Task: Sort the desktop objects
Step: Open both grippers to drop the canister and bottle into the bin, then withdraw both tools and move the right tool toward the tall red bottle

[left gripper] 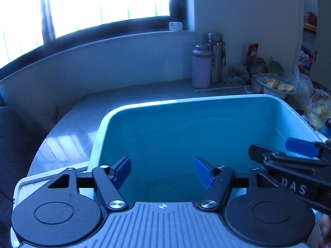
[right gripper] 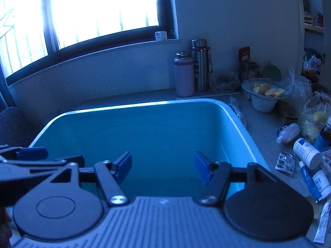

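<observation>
The small white plastic bottles and tubes (right gripper: pixel 306 153) lay loose on the grey worktop (right gripper: pixel 264 128) right of the empty pale-blue plastic tub (right gripper: pixel 233 113), over which both the left claw (left gripper: pixel 162 170) and right claw (right gripper: pixel 162 166) hung apart, holding nothing, so sorting looked barely begun and next called for reaching right to grip one.

I see the pale blue plastic bin (right gripper: pixel 144 128) sitting near on the grey tabletop (right gripper: pixel 262 128). Far behind it stand a pink bottle (right gripper: pixel 183 76) and, just right, a steel flask (right gripper: pixel 200 64). Right of the bin lie white medicine bottles (right gripper: pixel 307 152) and tubes (right gripper: pixel 309 180).
</observation>
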Tool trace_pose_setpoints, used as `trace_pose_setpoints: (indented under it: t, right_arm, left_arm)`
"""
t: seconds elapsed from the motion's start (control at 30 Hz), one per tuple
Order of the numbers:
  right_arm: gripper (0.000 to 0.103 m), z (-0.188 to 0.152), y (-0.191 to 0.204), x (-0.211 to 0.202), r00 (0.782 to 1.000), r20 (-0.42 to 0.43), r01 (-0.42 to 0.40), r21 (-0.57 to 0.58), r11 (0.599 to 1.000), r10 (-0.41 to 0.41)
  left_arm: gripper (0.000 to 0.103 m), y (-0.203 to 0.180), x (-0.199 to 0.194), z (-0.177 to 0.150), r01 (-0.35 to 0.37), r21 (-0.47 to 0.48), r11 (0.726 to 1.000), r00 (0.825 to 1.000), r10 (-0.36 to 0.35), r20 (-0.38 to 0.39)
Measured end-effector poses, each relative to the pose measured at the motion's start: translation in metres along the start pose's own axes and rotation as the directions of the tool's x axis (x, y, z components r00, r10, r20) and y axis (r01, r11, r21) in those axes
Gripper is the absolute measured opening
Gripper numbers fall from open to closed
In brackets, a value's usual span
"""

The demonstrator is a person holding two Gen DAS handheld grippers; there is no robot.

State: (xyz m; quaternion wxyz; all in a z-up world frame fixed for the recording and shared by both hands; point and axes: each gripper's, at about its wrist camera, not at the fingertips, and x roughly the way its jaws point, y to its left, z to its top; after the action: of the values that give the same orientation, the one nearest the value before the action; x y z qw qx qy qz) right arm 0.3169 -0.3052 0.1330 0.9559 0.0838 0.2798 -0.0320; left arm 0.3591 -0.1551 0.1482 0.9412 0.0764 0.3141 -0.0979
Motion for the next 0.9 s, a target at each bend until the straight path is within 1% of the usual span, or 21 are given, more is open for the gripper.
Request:
trace_pose_setpoints:
  t: [0.1, 0.17, 0.33, 0.4, 0.57, 0.67, 0.77, 0.9]
  right_arm:
    - [0.069, -0.002, -0.004, -0.004, 1.0, 0.009, -0.009, 0.005, 1.0, 0.009]
    - [0.069, -0.002, -0.006, -0.009, 1.0, 0.027, -0.01, -0.002, 1.0, 0.01]
    - [0.072, -0.002, -0.015, -0.025, 0.996, 0.082, -0.024, -0.037, 0.999, 0.027]
    - [0.076, -0.003, -0.019, -0.032, 0.994, 0.107, -0.028, -0.057, 0.998, 0.034]
    - [0.08, -0.01, -0.028, -0.045, 0.986, 0.153, -0.051, -0.096, 0.994, 0.065]
    - [0.081, -0.013, -0.031, -0.054, 0.985, 0.159, -0.056, -0.071, 0.996, 0.067]
    - [0.083, -0.019, -0.031, -0.064, 0.982, 0.171, -0.067, -0.064, 0.996, 0.077]
    - [0.086, -0.031, -0.026, -0.079, 0.979, 0.191, -0.06, -0.074, 0.995, 0.074]
  left_arm:
    - [0.074, -0.001, -0.003, -0.002, -0.016, -0.004, 1.0, 1.0, 0.016, 0.005]
    - [0.074, -0.004, -0.006, -0.002, -0.028, 0.001, 1.0, 0.999, 0.028, 0.018]
    - [0.074, -0.01, -0.017, -0.003, -0.043, -0.026, 0.999, 0.998, 0.044, 0.046]
    - [0.074, -0.012, -0.025, -0.008, -0.06, -0.047, 0.997, 0.996, 0.063, 0.063]
    - [0.074, -0.013, -0.044, -0.022, -0.107, -0.097, 0.989, 0.991, 0.114, 0.071]
    - [0.074, -0.01, -0.057, -0.031, -0.116, -0.124, 0.986, 0.989, 0.126, 0.076]
    - [0.074, -0.005, -0.074, -0.039, -0.127, -0.144, 0.981, 0.985, 0.142, 0.101]
    - [0.074, 0.002, -0.095, -0.055, -0.114, -0.164, 0.98, 0.982, 0.136, 0.128]
